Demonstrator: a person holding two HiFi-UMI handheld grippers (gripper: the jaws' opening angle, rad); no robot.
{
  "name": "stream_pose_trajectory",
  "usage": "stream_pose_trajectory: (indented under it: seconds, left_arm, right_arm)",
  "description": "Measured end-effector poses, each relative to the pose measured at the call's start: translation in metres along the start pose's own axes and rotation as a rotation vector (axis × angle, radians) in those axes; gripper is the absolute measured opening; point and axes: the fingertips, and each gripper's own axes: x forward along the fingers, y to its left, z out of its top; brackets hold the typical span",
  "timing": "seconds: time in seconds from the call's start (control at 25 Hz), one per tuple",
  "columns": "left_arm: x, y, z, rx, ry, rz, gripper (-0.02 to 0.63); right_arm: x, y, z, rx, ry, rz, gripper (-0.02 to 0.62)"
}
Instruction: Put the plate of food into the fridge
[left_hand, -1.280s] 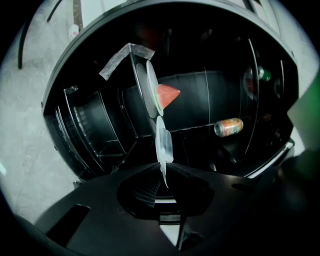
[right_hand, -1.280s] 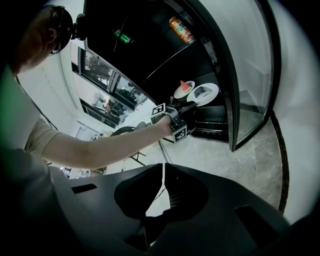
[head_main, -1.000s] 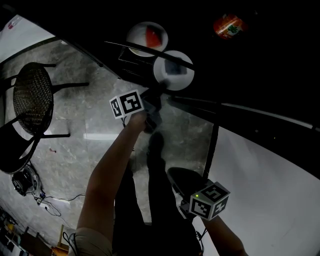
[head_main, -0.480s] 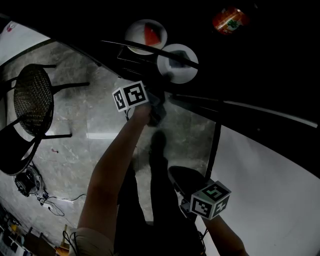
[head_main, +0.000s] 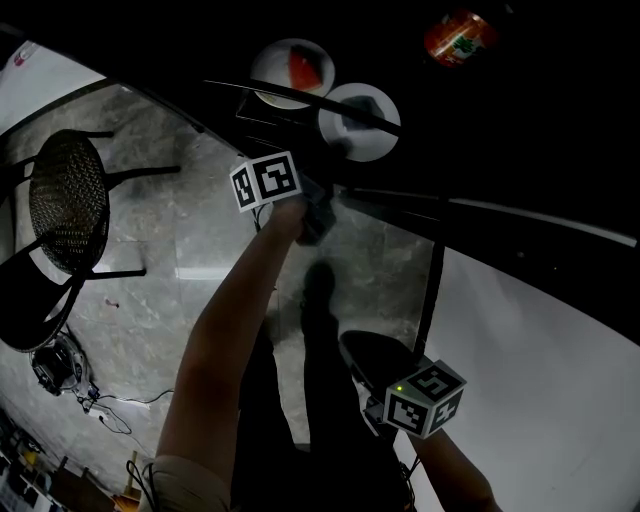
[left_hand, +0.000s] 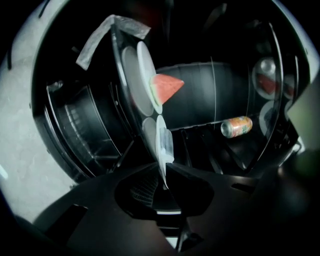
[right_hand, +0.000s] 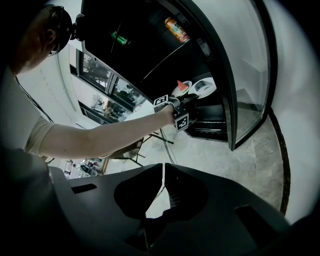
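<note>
Inside the fridge, a glass shelf (head_main: 225, 87) carries a white plate with a watermelon slice (head_main: 293, 72), set near its front edge. A second white plate (head_main: 358, 122) is right beside it at that same edge; whether it rests fully on the glass cannot be told. A drink can (head_main: 458, 38) lies on its side on a higher shelf. On the grey marbled floor (head_main: 200, 250) stand a wicker-backed chair (head_main: 65, 215) and a tangle of cables (head_main: 95, 405).

Head view steeply down, left gripper view close — all share fridge (head_main: 540, 150)
</note>
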Motion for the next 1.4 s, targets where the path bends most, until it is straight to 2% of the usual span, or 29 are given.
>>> stream_pose_trajectory:
  seconds: [0.08, 0.12, 0.16, 0.24, 0.36, 0.44, 0.64, 1.4]
  left_arm:
    - [-0.003, -0.001, 0.003, 0.024, -0.005, 0.012, 0.035]
    - [-0.005, -0.002, 0.005, 0.031, -0.016, 0.013, 0.061]
    - [-0.007, -0.003, 0.006, 0.033, -0.022, 0.010, 0.140]
    - [-0.012, -0.003, 0.003, 0.049, -0.010, 0.014, 0.164]
    - [-0.014, 0.004, -0.005, 0.089, 0.033, 0.063, 0.163]
    - [-0.013, 0.008, -0.010, 0.098, 0.051, 0.090, 0.141]
    - [-0.006, 0.002, -0.007, 0.110, 0.025, 0.077, 0.065]
    - [0.000, 0.002, 0.002, 0.057, 0.000, 0.047, 0.058]
  right_arm:
    - [0.001, 0.002, -0.001, 0.001, 0.000, 0.002, 0.028]
    - [0.001, 0.002, -0.003, 0.001, 0.002, 0.002, 0.028]
    - [0.002, 0.003, -0.004, 0.000, 0.004, 0.002, 0.028]
    - [0.003, 0.004, -0.006, -0.001, 0.007, 0.004, 0.028]
    - [0.006, 0.008, -0.006, -0.001, 0.005, 0.009, 0.028]
    - [0.006, 0.009, -0.005, -0.001, 0.004, 0.011, 0.028]
    - [0.006, 0.005, -0.005, 0.001, 0.005, 0.000, 0.028]
    - [0.006, -0.001, -0.003, 0.018, 0.006, -0.005, 0.028]
